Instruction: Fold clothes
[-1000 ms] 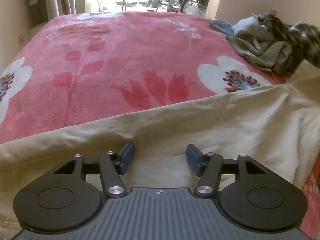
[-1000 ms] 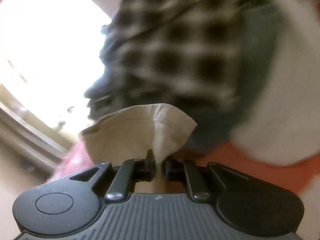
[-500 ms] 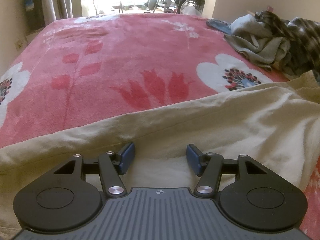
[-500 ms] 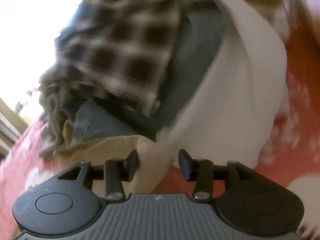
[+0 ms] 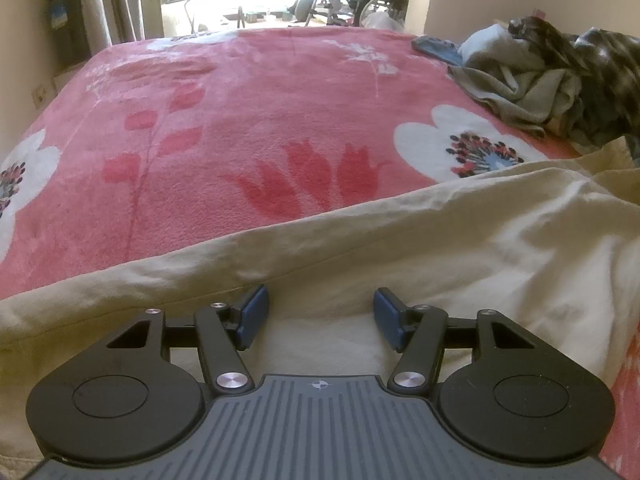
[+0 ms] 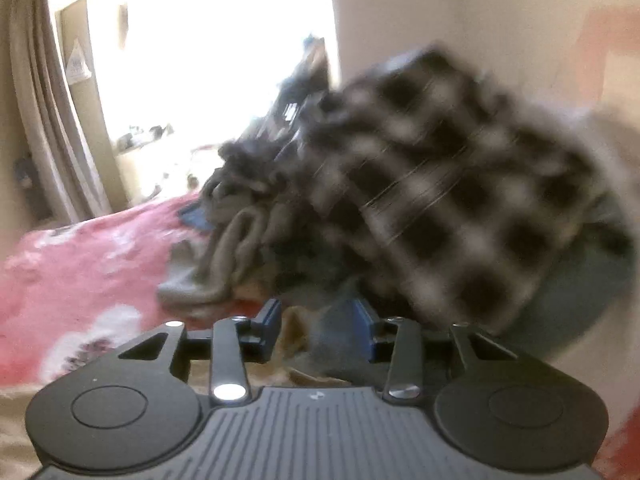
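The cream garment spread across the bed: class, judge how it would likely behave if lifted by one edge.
The cream garment probably drapes and sags, since it lies in soft wrinkles over the pink blanket. It seems light: its edge folds over itself without flattening. It would likely drag rather than slide cleanly, because the blanket looks fleecy.

Left wrist view sits low over the cream garment [image 5: 440, 248], facing down the pink bed [image 5: 240, 120] toward the bright doorway. Right wrist view, blurred, looks close at the clothes pile [image 6: 420, 200], seemingly shared far right.
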{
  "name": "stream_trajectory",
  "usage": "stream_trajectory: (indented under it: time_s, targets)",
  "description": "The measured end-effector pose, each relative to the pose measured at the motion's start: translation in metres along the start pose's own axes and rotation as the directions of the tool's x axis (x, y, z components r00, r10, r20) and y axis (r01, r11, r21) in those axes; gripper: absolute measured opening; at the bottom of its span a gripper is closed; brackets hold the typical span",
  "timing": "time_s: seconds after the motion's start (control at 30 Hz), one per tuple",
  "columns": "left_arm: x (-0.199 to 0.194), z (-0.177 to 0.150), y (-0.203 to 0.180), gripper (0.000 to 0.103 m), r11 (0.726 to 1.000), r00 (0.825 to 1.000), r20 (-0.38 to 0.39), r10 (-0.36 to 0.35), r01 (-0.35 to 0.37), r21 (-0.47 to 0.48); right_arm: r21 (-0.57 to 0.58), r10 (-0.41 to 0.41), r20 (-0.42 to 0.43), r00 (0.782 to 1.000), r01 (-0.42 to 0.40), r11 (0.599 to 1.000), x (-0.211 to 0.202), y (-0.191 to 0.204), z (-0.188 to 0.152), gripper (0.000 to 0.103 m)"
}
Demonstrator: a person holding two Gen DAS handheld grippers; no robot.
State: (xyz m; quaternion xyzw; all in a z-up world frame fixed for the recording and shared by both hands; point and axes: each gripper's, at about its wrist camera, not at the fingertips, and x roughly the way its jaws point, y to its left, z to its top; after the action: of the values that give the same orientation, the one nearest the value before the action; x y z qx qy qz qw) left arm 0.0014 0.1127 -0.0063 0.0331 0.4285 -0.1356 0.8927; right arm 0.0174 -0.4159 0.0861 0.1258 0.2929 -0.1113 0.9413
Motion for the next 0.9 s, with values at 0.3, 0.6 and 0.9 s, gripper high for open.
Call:
stream_trajectory:
  time_s: [0.3,0.6,0.9]
  targets:
    - [0.003,-0.001,-0.001,0.06,1.0,1.0,0.003,0.002,-0.002,0.011,0.165,0.013,-0.307,0.952,0.04,0.985,0.066,-0.05,-0.015,0.01]
    - [0.002,0.0,-0.002,0.06,1.0,1.0,-0.004,0.007,-0.007,0.012,-0.118,-0.247,-0.21,0.946,0.226,0.967,0.156,-0.08,-0.002,0.0]
    - [0.003,0.0,-0.001,0.061,1.0,1.0,-0.006,0.003,-0.003,0.013,-0.2,-0.314,-0.211,0.926,0.274,0.941,0.172,-0.087,0.007,0.003]
